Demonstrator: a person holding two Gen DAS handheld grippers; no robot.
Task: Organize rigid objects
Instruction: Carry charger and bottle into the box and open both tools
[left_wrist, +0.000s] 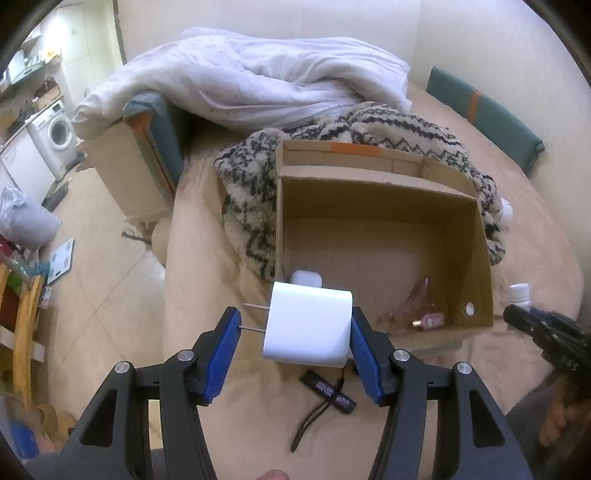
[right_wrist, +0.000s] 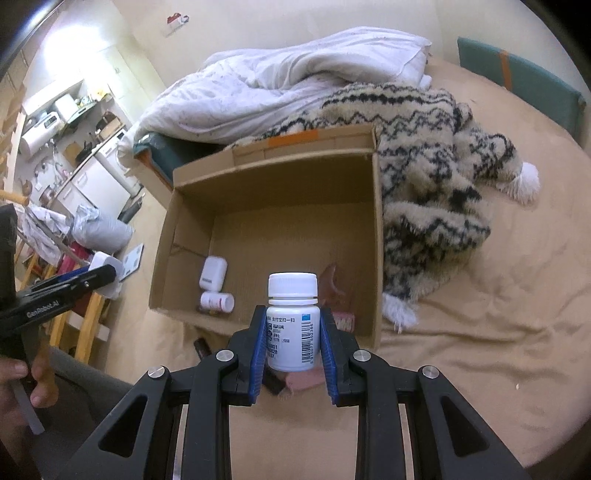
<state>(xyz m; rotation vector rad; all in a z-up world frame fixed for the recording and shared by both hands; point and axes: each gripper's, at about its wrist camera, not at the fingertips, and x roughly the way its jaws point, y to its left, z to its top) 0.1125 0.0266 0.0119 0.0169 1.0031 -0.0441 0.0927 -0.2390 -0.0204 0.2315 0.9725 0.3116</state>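
My left gripper (left_wrist: 294, 322) is shut on a white plug adapter (left_wrist: 308, 332), one pad on its body and the other against the two prong tips, just above the near-left corner of the open cardboard box (left_wrist: 388, 192). In the box lie a white case (left_wrist: 306, 277) and a small pink bottle (left_wrist: 428, 320). My right gripper (right_wrist: 293, 312) is shut on an upright white pill bottle (right_wrist: 293, 332) in front of the box (right_wrist: 273, 168). A white case (right_wrist: 213, 273) and a toppled small bottle (right_wrist: 218, 301) rest inside. The left gripper (right_wrist: 74, 286) shows at the left of the right wrist view.
The box sits on a beige bed beside a black-and-cream fuzzy blanket (left_wrist: 369, 125) and a white duvet (left_wrist: 240, 77). A black stick with a lanyard (left_wrist: 328, 393) lies on the bed before the box. The bed edge drops to a tiled floor (left_wrist: 110, 266) at left.
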